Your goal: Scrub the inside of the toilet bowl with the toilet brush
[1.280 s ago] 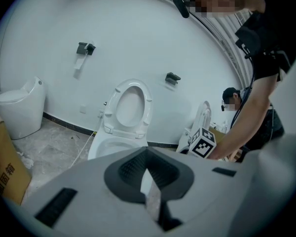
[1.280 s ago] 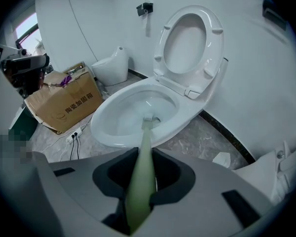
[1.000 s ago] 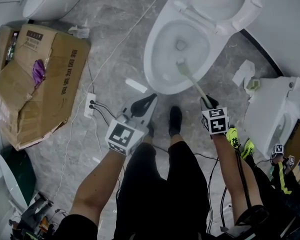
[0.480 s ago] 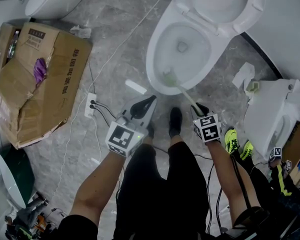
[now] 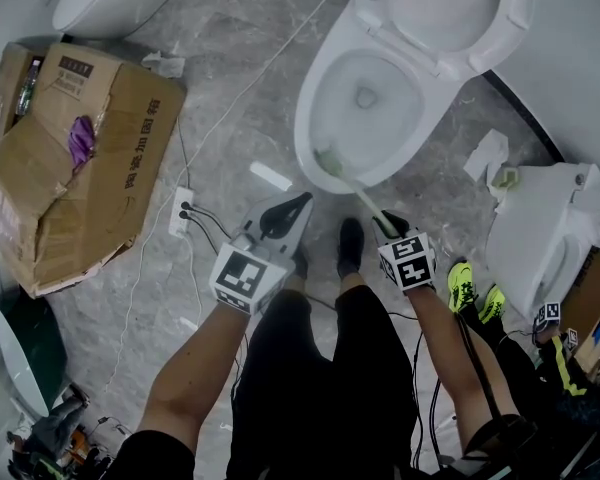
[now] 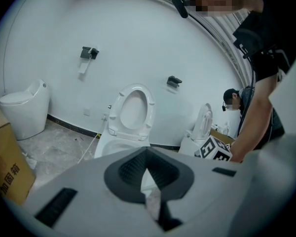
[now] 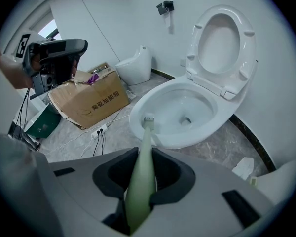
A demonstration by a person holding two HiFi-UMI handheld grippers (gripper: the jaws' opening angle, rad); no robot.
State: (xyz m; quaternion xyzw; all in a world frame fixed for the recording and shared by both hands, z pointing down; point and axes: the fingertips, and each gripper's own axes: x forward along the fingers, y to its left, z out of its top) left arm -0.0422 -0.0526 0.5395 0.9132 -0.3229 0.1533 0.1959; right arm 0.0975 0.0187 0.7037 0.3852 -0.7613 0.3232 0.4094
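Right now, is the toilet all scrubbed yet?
Not yet. Done: the seat is up and the right gripper is shut on the toilet brush. In hand: its bristles are at the near rim of the toilet bowl. Still to do: the rest inside.

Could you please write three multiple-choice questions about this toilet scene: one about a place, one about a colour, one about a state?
1. Where is the toilet brush's head? A. at the near rim of the toilet bowl B. on the cardboard box C. on the floor
2. What colour is the brush handle? A. red B. pale green C. black
3. How are the right tongs? A. open, empty B. shut on a cloth C. shut on the brush handle
A: the bristles lie at the bowl's front edge. B: its shaft looks pale green. C: the pads close round the handle.
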